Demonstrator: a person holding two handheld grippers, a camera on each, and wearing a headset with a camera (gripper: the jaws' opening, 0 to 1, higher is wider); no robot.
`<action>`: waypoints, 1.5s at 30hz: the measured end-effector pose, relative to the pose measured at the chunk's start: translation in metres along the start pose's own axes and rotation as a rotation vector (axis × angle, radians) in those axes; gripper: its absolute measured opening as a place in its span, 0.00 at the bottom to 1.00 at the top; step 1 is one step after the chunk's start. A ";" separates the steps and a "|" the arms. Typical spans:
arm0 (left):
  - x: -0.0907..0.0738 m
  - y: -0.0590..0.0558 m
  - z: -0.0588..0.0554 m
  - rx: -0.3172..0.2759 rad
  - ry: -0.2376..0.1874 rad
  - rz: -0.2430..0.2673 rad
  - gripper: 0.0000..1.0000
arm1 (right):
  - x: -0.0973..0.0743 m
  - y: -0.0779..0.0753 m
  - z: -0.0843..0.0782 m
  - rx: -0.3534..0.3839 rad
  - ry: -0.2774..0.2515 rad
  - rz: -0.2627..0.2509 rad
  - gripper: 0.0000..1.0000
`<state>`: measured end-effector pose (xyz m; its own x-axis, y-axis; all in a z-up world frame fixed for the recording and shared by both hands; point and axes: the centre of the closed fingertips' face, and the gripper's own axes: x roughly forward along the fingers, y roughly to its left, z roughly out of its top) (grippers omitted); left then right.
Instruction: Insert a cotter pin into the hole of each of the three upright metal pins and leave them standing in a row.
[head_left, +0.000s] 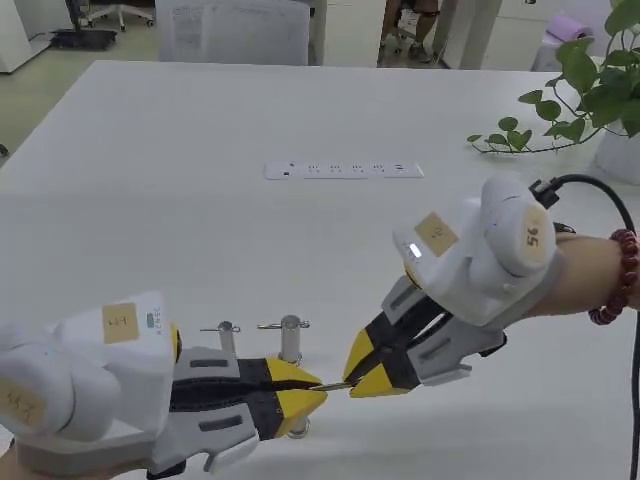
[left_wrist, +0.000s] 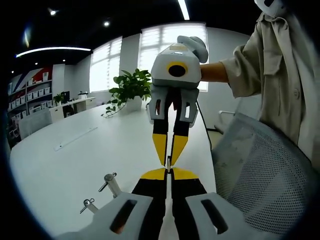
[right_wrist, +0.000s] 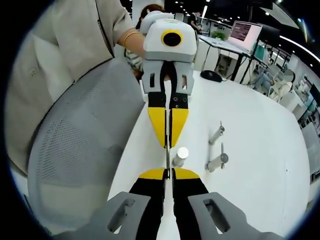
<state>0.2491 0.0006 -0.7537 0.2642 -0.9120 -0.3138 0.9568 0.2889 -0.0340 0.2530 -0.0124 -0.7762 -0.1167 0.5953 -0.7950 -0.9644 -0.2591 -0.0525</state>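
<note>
Head view: the left gripper (head_left: 300, 402) and right gripper (head_left: 362, 380) meet tip to tip, both clamped on one cotter pin (head_left: 335, 385), near two upright metal pins (head_left: 290, 338). Left gripper view: these two already carry cotter pins (left_wrist: 106, 177). Right gripper view: a third metal pin (right_wrist: 180, 156) stands bare beside the tips.

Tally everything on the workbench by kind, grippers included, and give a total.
Metal pins: 3
Cotter pins: 3, one gripped by both grippers
Grippers: 2, left gripper, right gripper
Power strip: 1
Potted plant: 1
Total: 10
</note>
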 end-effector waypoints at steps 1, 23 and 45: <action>0.000 0.000 0.000 0.001 0.001 -0.001 0.00 | 0.000 0.001 0.000 -0.001 0.000 0.004 0.05; 0.002 0.003 -0.015 0.021 0.016 0.049 0.15 | 0.000 -0.004 -0.006 0.022 0.031 -0.032 0.02; 0.008 0.026 -0.034 -0.016 0.000 0.166 0.31 | 0.005 -0.023 -0.040 0.021 0.124 -0.098 0.02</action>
<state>0.2723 0.0109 -0.7895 0.4184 -0.8513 -0.3165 0.8979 0.4402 0.0027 0.2846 -0.0340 -0.8033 0.0068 0.5181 -0.8553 -0.9747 -0.1878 -0.1215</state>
